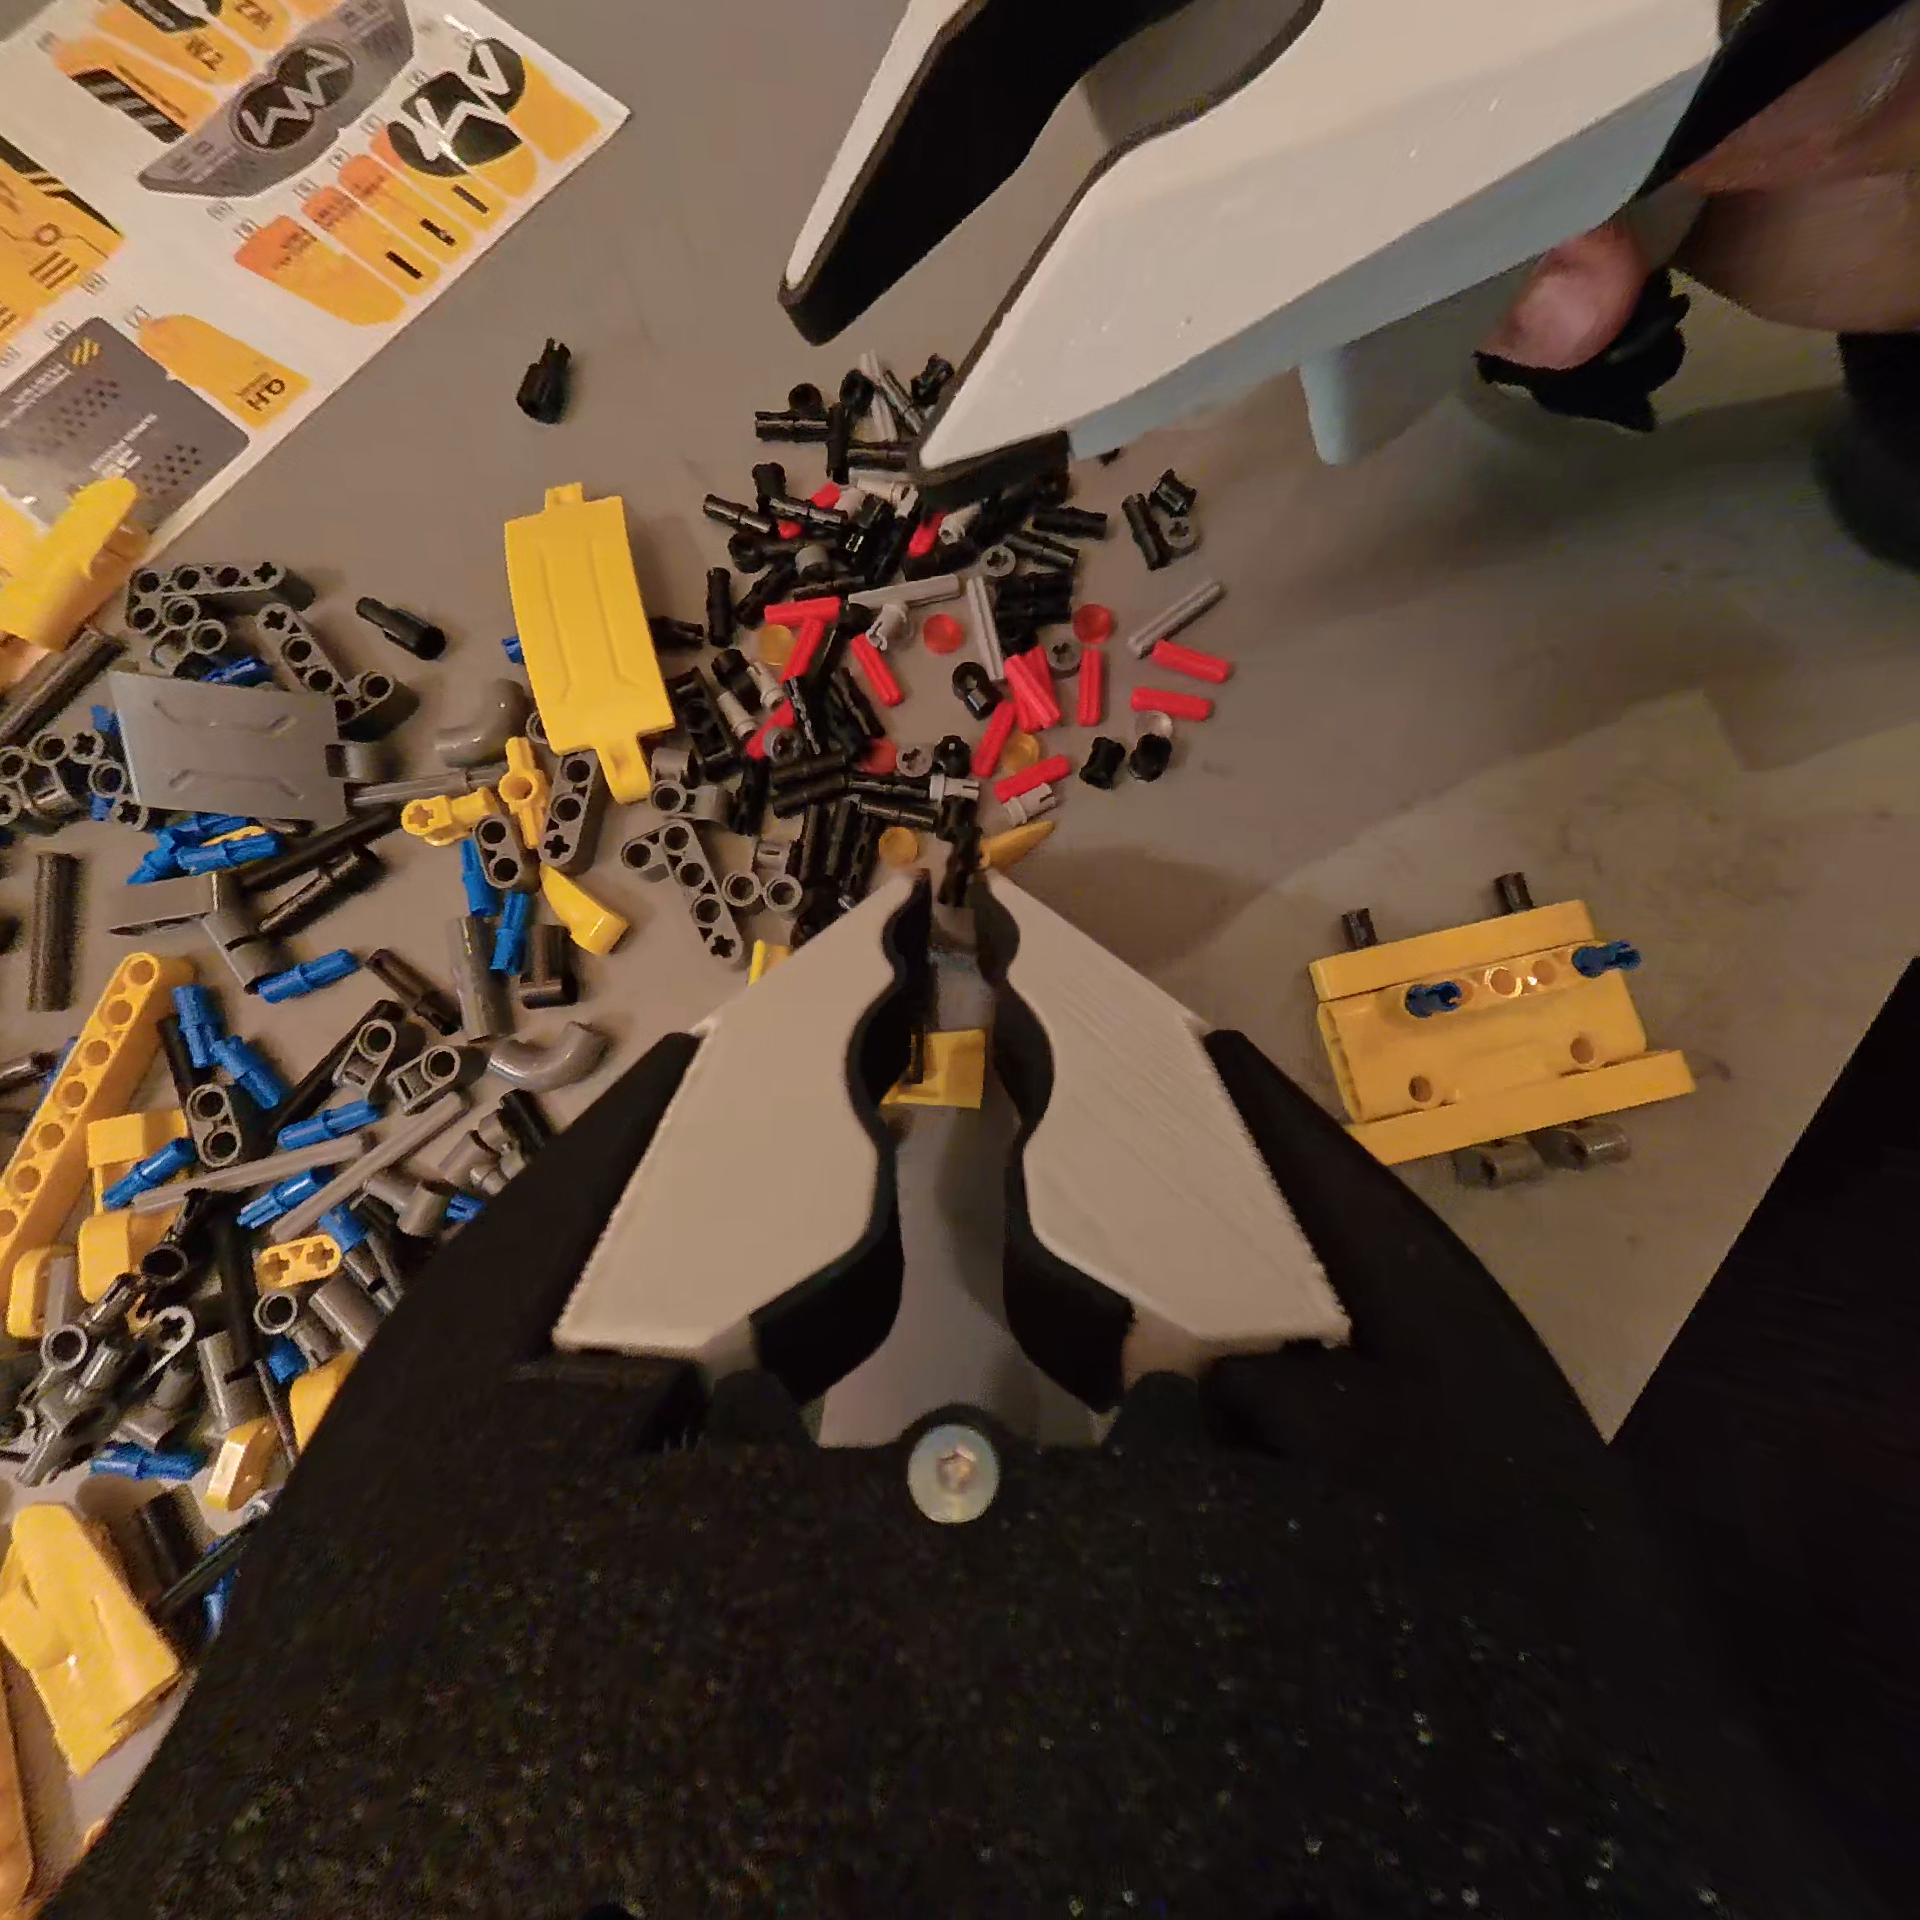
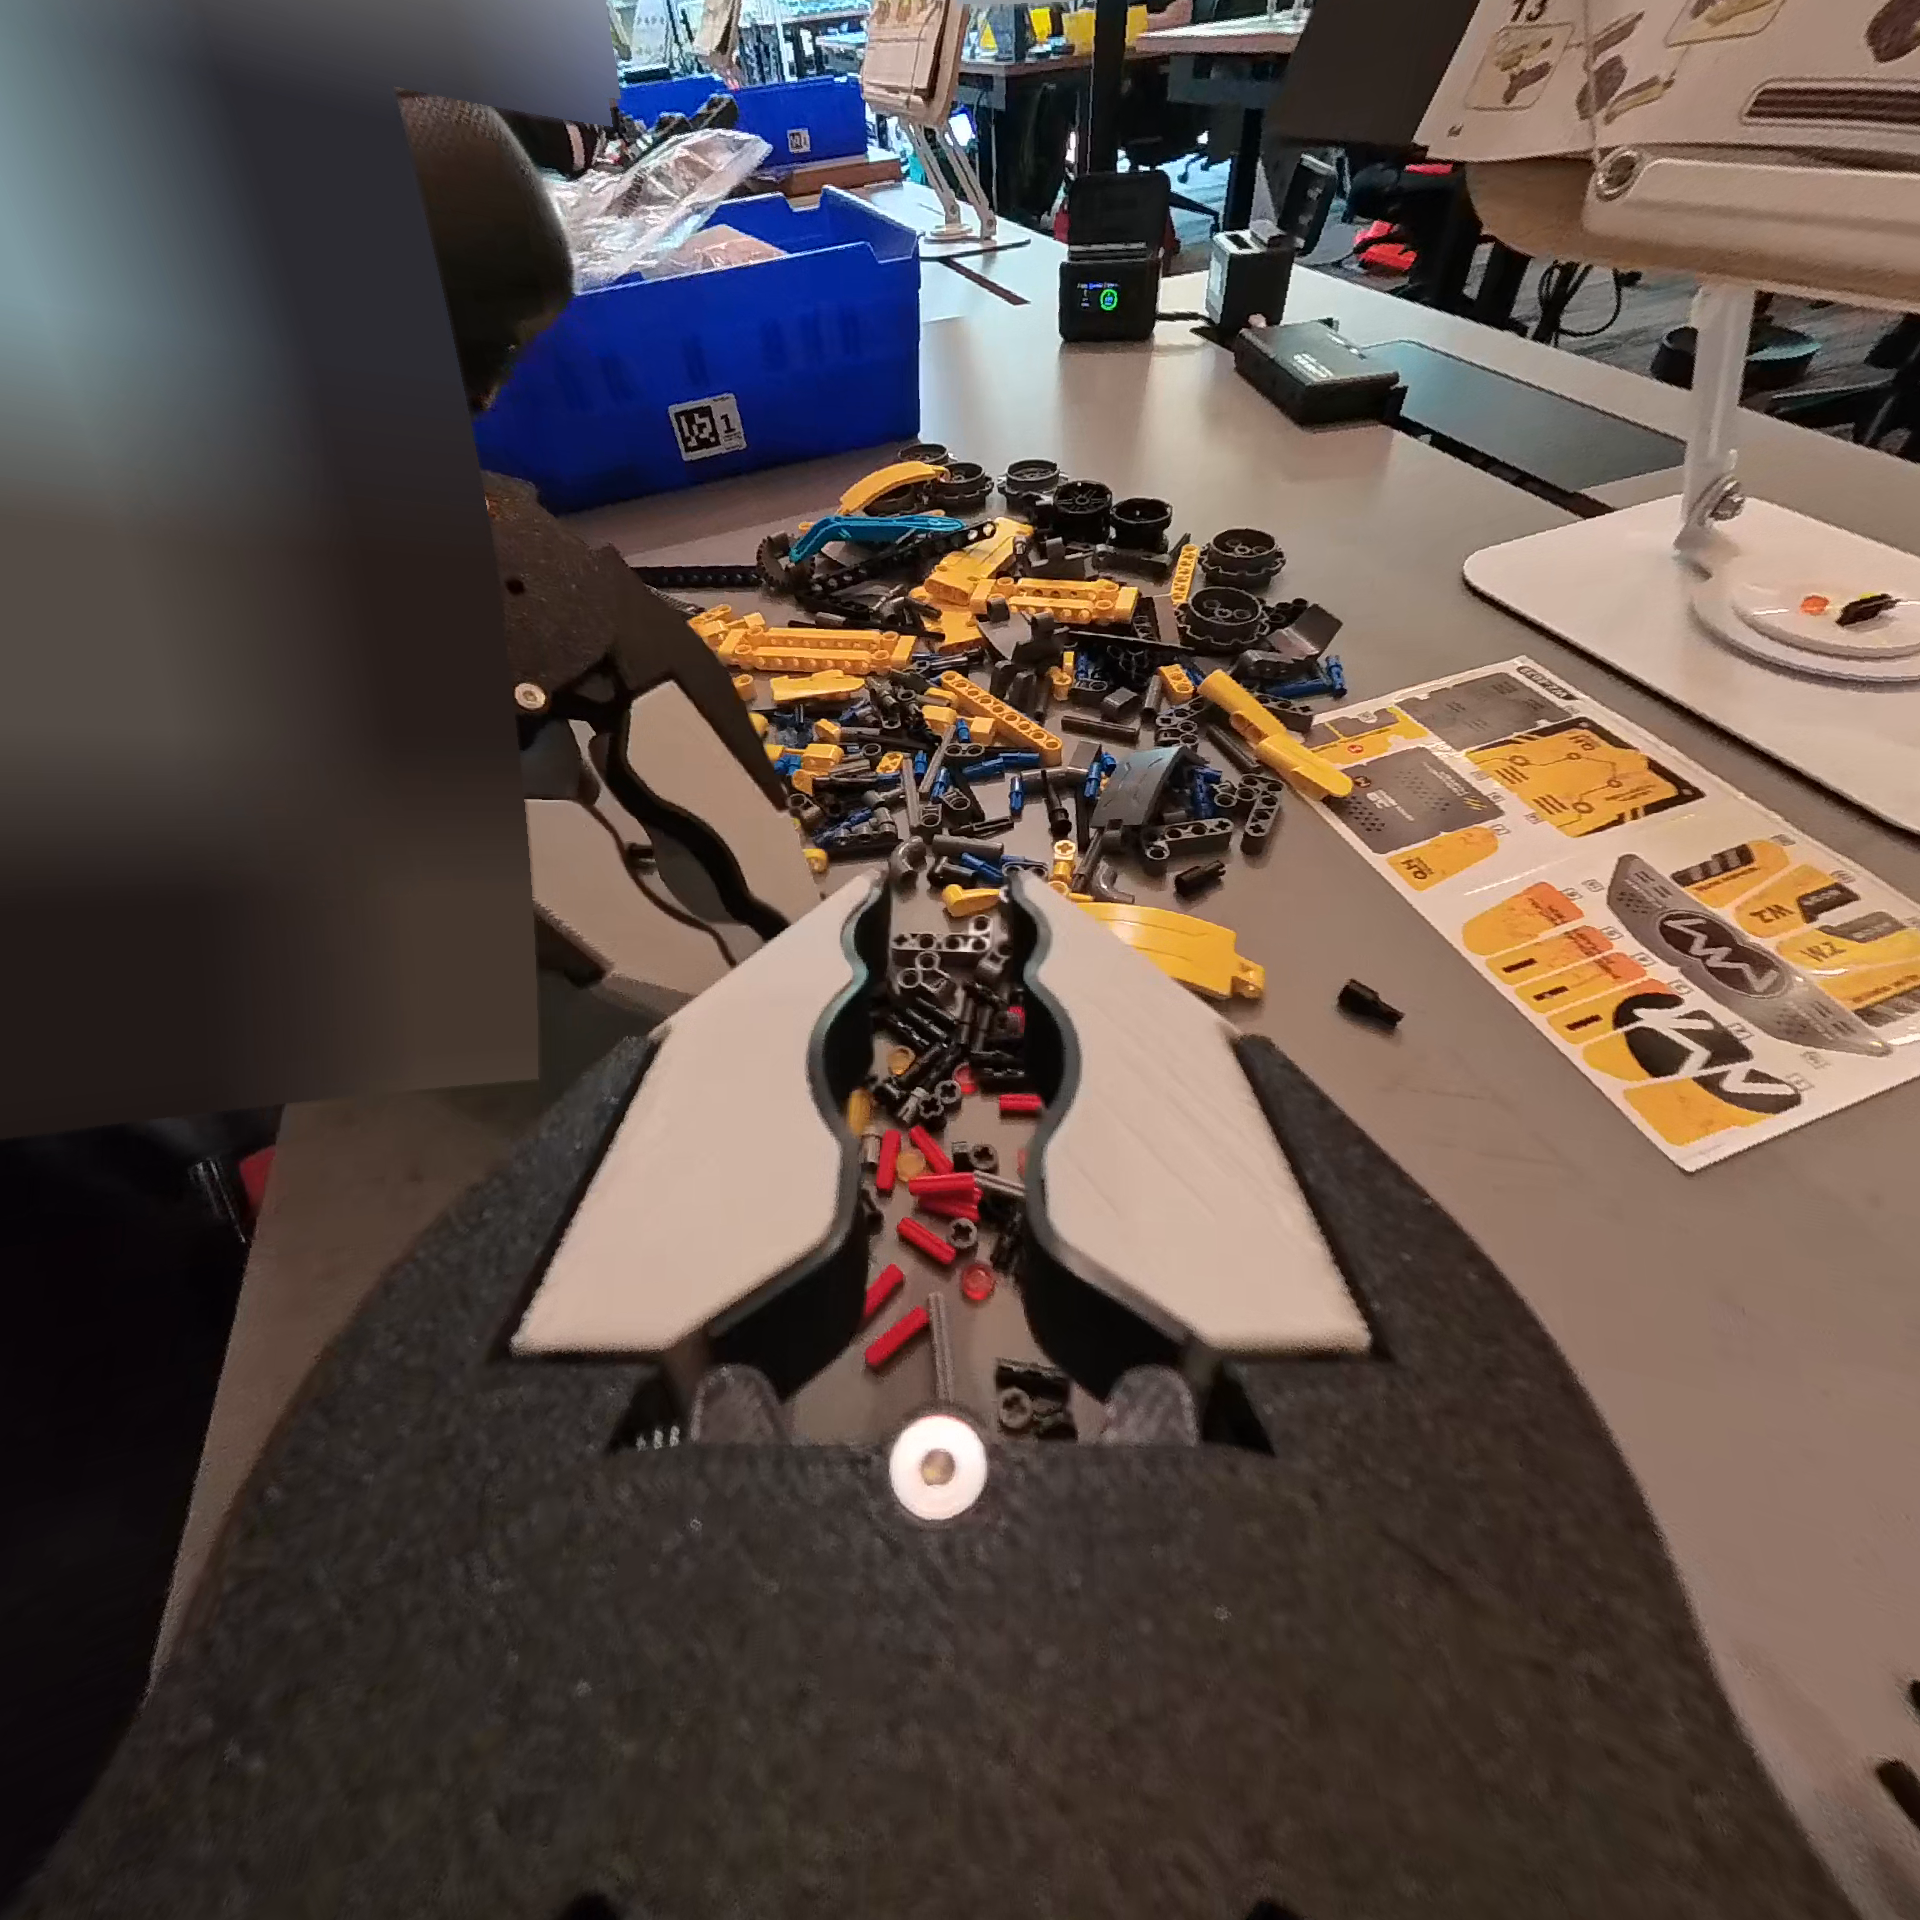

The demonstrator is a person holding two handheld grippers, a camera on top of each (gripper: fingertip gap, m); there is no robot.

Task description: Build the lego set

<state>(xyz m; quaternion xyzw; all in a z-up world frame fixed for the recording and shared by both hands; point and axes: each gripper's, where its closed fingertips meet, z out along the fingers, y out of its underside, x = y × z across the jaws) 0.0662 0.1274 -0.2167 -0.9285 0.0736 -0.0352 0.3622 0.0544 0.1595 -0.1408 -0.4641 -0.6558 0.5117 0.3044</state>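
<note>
Your left gripper (image 1: 948, 883) points down and forward. Its two grey fingers sit very close at the tips, pinching a small black pin (image 1: 956, 852) that stands up between them. The black pads (image 1: 914, 935) press on the pin from both sides.

Your right gripper (image 2: 945, 894) reaches in from the other side, tilted down. Its fingers are apart, with a clear gap between the tips, and nothing is held in them. In the left wrist view, one of its tips comes down low. Your fingertip (image 1: 1569, 301) shows behind that gripper, curled around it.
</note>
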